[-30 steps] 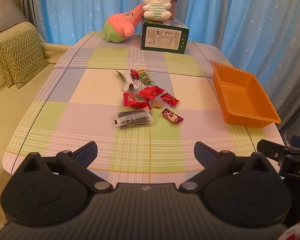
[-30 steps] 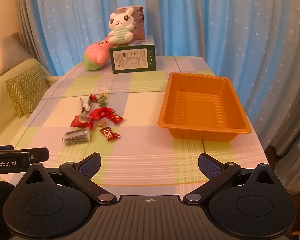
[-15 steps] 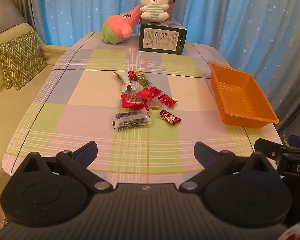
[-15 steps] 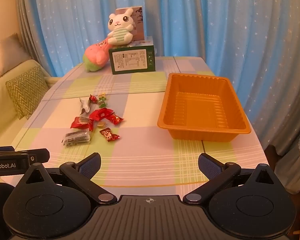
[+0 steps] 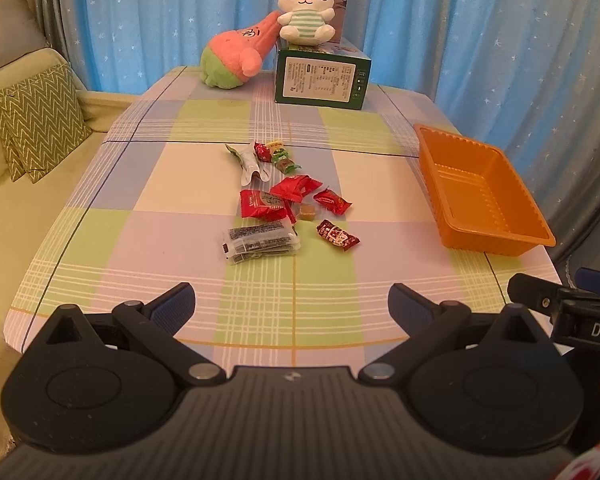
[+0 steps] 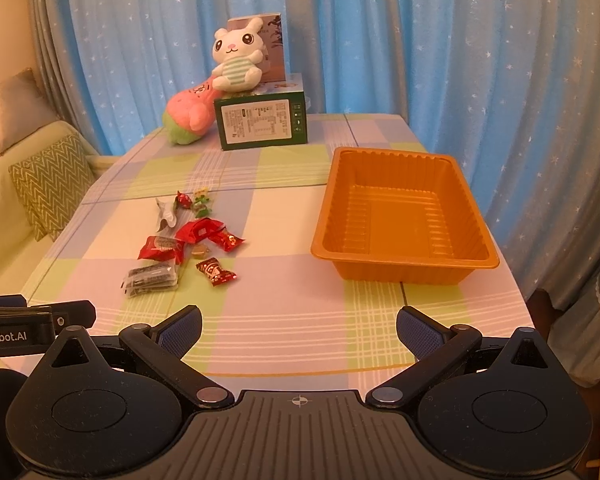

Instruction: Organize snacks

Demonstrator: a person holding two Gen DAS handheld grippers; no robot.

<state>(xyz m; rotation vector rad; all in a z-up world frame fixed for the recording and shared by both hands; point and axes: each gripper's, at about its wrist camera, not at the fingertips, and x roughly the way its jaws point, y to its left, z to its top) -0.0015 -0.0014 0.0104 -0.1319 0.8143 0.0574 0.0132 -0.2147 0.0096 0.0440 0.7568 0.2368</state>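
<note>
since nothing's been picked up yet, both grippers hang over the near edge of the table (image 5: 100, 184), jaws spread wide & empty: left gripper (image 5: 290, 304) lined up w/ the snack pile, right gripper (image 6: 298, 328) more toward the orange tray (image 6: 404, 216). probably a staging pose, each side facing its own job. snacks sit loose mid-table, well apart from the tray, which has nothing in it: clear packet of dark sticks (image 5: 262, 240) nearest, dark red candy (image 5: 337, 235) just beside it, red pouches (image 5: 278, 200) behind, white & green wrappers (image 5: 260, 158) furthest. tray's to the right, open side up, so drops go straight in. plush toys & green box (image 5: 322, 76) at the far end look like clutter, not part of the job. nearest packet seems the easy first grab, tho flat film may need a low pinch.
</note>
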